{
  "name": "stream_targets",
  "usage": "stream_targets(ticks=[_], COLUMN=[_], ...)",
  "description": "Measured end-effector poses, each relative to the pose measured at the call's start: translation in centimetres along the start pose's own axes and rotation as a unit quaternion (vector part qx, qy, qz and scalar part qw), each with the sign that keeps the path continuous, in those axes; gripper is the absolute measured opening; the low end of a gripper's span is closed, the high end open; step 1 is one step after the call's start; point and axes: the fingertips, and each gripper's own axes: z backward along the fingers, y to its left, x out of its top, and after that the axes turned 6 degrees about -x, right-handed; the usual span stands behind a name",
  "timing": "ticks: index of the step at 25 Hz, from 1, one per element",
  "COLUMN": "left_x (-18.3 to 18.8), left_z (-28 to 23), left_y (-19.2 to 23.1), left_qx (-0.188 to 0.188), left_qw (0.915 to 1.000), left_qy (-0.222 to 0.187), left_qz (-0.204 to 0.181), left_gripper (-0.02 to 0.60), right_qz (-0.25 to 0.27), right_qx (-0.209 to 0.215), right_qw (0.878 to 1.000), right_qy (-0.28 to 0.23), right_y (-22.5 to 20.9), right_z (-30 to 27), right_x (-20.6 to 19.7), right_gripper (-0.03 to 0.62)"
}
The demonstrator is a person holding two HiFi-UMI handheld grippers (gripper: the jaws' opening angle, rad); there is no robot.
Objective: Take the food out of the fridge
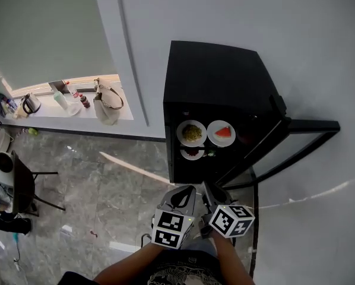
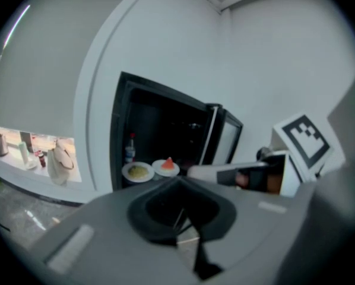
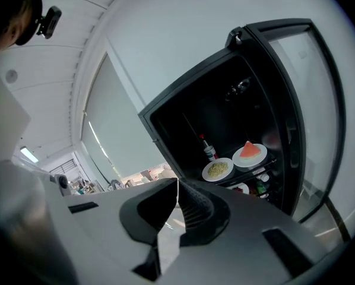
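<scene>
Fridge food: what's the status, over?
Left gripper and right gripper both shut, empty, short of the fridge. Door open; noodle plate and watermelon plate on shelf. Nothing in the way.

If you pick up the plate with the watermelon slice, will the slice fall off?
Probably, if tipped: the watermelon slice sits loose on its flat plate, so it may slide or topple. The plate looks stiff, likely breakable.

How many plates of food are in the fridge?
3: plate of yellowish food and watermelon plate side by side, third plate just below them. Others may be hidden.
</scene>
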Motion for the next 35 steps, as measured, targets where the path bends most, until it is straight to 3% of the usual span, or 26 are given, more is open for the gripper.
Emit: stream_targets(ticks=[9, 17, 27, 31, 35], left_x=[0.5, 1.4, 0.5, 0.2, -0.2], left_z=[-5.0, -10.5, -13.3, -13.9, -14.1], left_y=[3.5, 6.1, 8.6, 9.5, 10.0], left_qx=[0.006, 0.025, 0.055, 0.064, 0.068], left_qw=[1.0000, 0.9996, 0.9978, 0.9969, 0.9966], left_qy=[0.002, -0.005, 0.001, 0.004, 0.012], left_qz=[0.000, 0.014, 0.037, 0.045, 0.045], left_gripper=[-0.005, -0.005, -0.005, -0.005, -0.005], right_qz=[-0.077, -0.121, -0.188, -0.215, -0.227], right_qx=[0.015, 0.012, 0.020, 0.026, 0.019], right_qw=[0.997, 0.992, 0.981, 0.975, 0.972], right_qy=[-0.019, 0.011, 0.046, 0.050, 0.053], right_y=[-4.3, -9.4, -12.7, -13.4, -14.2], right_z=[-6.6, -13.1, -18.6, -20.4, -21.6], right_x=[1.3, 1.0, -1.6, -2.3, -2.7], right_gripper=[0.002, 0.002, 0.003, 0.072, 0.080])
